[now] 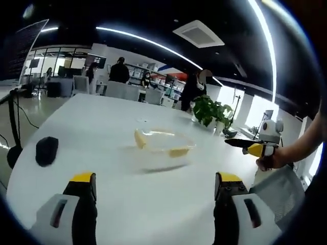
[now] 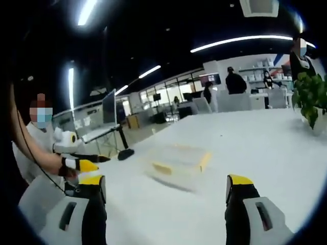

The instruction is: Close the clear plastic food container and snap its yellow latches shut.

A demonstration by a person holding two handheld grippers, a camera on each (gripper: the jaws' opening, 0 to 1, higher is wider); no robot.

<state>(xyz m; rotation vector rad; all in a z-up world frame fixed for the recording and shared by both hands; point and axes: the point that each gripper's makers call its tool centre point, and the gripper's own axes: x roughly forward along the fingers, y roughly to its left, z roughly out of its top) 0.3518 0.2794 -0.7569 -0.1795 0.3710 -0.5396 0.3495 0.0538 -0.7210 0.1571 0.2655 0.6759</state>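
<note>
The clear plastic food container [image 1: 162, 147] rests on the white table [image 1: 102, 122], with one yellow latch at its left end and one on its near right side. It is blurred, so I cannot tell how the lid sits. My left gripper [image 1: 156, 190] is open, its yellow-tipped jaws wide apart, short of the container with nothing between them. The right gripper [image 1: 251, 148] comes in from the right in a hand, off the container's right side. In the right gripper view the container [image 2: 176, 161] lies ahead of my open right gripper [image 2: 167, 193], and the left gripper [image 2: 84, 164] is at the left.
A black object [image 1: 47, 150] lies on the table at the left. A potted plant [image 1: 209, 109] stands beyond the container. A monitor on a stand [image 2: 110, 108] is at the table's far side. People and chairs are in the background.
</note>
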